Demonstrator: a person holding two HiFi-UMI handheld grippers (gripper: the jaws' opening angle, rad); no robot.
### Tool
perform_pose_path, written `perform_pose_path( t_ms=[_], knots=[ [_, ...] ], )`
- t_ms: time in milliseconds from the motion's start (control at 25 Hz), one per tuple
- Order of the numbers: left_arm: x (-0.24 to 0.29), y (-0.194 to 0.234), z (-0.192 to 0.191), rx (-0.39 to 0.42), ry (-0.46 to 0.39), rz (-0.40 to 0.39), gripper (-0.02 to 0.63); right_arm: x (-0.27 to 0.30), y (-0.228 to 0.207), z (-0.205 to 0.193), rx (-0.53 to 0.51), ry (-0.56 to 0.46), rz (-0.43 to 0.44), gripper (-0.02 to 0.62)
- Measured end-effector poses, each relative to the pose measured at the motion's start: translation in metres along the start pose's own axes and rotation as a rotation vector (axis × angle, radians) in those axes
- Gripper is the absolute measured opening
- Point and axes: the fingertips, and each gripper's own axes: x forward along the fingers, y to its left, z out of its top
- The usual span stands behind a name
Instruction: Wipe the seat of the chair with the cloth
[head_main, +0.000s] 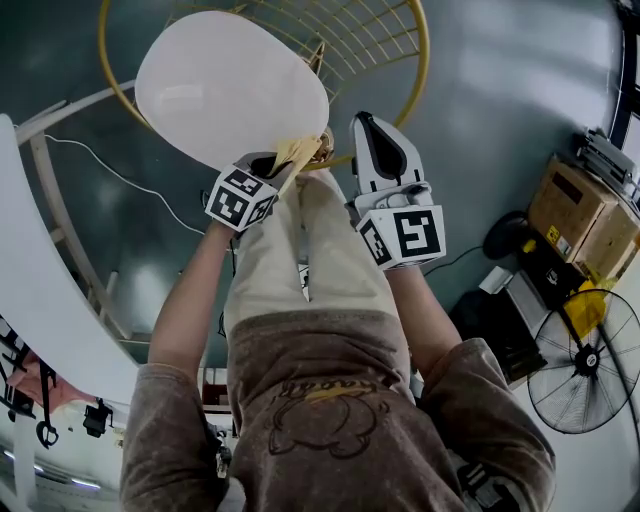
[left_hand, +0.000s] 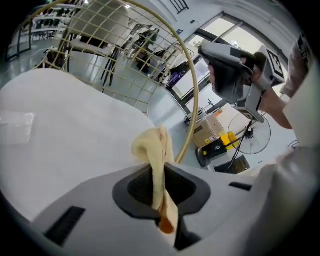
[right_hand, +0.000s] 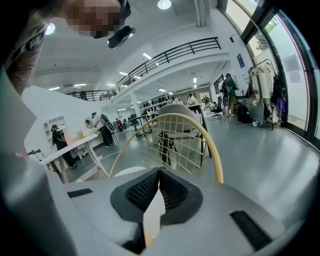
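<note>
A soft, light yellow cloth (left_hand: 152, 147), limp enough to flop over itself, is pinched at a bunched fold by the left gripper (head_main: 275, 163) at the near edge of the chair's white seat (head_main: 225, 85). The right gripper (right_hand: 159, 175) is held just beside it, pressed together and apparently empty. Both forearms are stretched forward.

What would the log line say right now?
left claw: shut on cloth | cloth: by seat edge | right claw: shut, empty
</note>
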Motion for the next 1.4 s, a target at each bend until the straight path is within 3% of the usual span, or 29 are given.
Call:
perform_pose_path(
  t_ms=[200,440,880,1400],
  knots=[
    [0.0,0.008,0.003,0.03,0.015,0.009,0.049,0.002,0.0,0.001,-0.002,-0.001,0.001,0.026],
    [0.002,0.031,0.007,0.103,0.048,0.123,0.048,0.005,-0.001,-0.002,0.0,0.011,0.007,0.026],
    [-0.005,0.073,0.012,0.095,0.045,0.203,0.049,0.007,-0.003,-0.007,0.003,0.028,0.01,0.026],
    [-0.056,0.157,0.016,0.156,0.092,0.403,0.049,0.01,0.0,-0.011,0.003,0.041,0.02,0.026]
  ],
)
